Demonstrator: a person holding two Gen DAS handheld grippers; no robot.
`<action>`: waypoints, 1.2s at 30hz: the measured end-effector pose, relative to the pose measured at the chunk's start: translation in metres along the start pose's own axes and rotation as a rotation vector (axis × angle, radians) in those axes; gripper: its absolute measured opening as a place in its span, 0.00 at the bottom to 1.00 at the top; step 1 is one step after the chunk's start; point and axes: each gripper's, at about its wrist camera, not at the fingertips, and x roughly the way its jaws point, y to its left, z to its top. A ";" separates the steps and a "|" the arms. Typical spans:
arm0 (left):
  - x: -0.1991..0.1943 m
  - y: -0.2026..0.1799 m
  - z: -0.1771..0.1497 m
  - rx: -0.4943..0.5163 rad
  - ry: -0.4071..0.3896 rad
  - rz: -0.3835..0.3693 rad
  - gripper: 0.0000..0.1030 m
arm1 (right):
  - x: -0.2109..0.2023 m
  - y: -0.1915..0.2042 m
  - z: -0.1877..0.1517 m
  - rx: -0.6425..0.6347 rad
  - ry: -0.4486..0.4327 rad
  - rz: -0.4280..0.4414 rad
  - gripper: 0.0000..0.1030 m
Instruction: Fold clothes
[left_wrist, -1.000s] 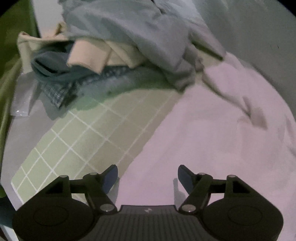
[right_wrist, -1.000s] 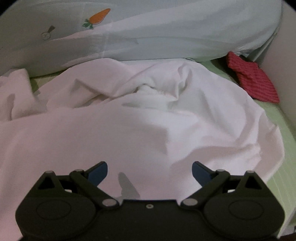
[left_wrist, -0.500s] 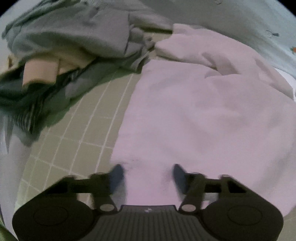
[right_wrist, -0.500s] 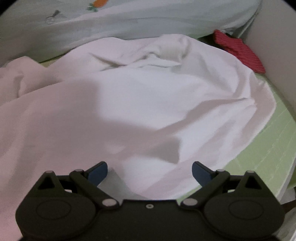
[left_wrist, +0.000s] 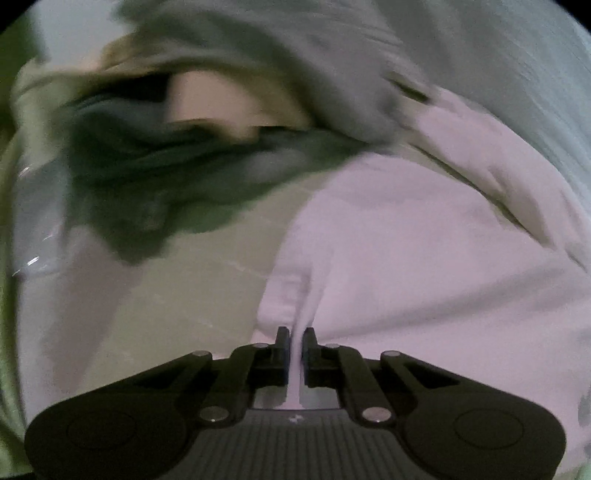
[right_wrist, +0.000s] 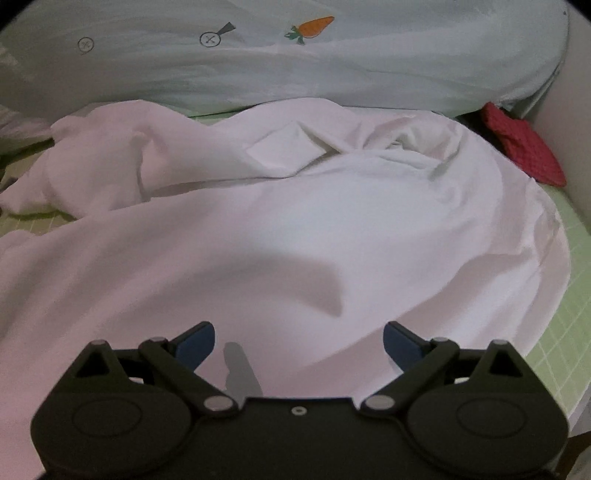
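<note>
A large white garment lies spread and wrinkled over the green checked sheet. In the left wrist view my left gripper is at the garment's left edge, its jaws closing tight on a pinched fold of the white cloth that runs up between the pads. The right wrist view shows the same white garment with a folded flap near its far side. My right gripper hovers open over its near part, with nothing between the blue fingertips.
A blurred heap of grey, dark green and beige clothes lies beyond the left gripper. A pale quilt with a carrot print borders the far side. A red cloth sits by the wall at right. The green sheet shows at right.
The left gripper went from wide open to shut on the white garment's edge and swung across the bed. The right gripper slid sideways over the garment and stayed open.
</note>
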 end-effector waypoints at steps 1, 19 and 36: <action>0.000 0.008 0.002 -0.026 -0.002 0.018 0.09 | 0.000 -0.002 0.000 -0.001 0.003 0.000 0.96; -0.060 -0.103 -0.003 -0.117 -0.063 -0.059 0.58 | -0.015 -0.111 0.018 0.098 -0.111 0.040 0.97; -0.100 -0.312 -0.073 -0.048 -0.022 -0.060 0.63 | 0.106 -0.392 0.073 0.517 0.007 0.121 0.75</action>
